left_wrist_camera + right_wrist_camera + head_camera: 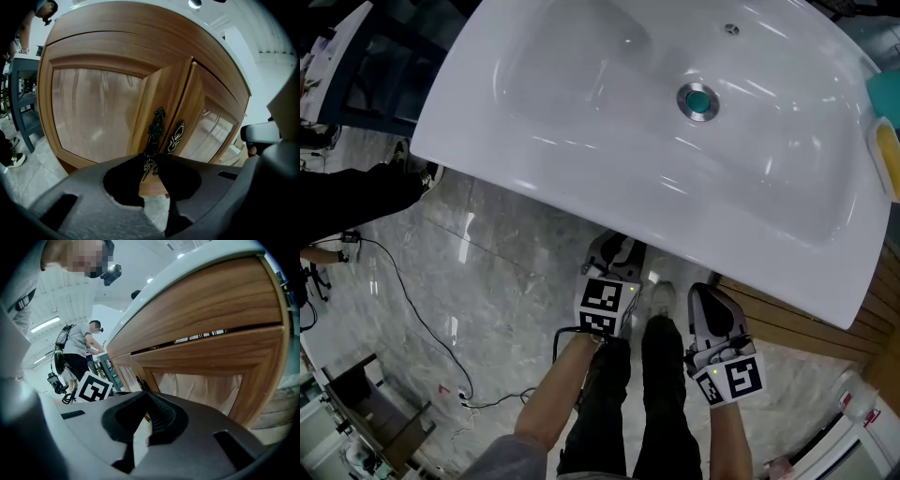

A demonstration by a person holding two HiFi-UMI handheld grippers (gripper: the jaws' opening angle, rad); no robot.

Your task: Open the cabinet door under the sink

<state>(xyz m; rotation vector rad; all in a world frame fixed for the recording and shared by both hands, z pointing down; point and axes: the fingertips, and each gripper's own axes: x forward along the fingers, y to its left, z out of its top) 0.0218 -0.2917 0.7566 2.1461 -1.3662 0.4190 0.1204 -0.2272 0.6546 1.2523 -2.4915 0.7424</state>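
Pinching left gripper jaws flank the door handle.

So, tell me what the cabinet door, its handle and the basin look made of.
Cabinet door: brown wood or veneer, visible grain, satin. Handle: dark metal, probably, with ornate gold-toned relief. Basin: glossy white ceramic by its look, sharp reflections.
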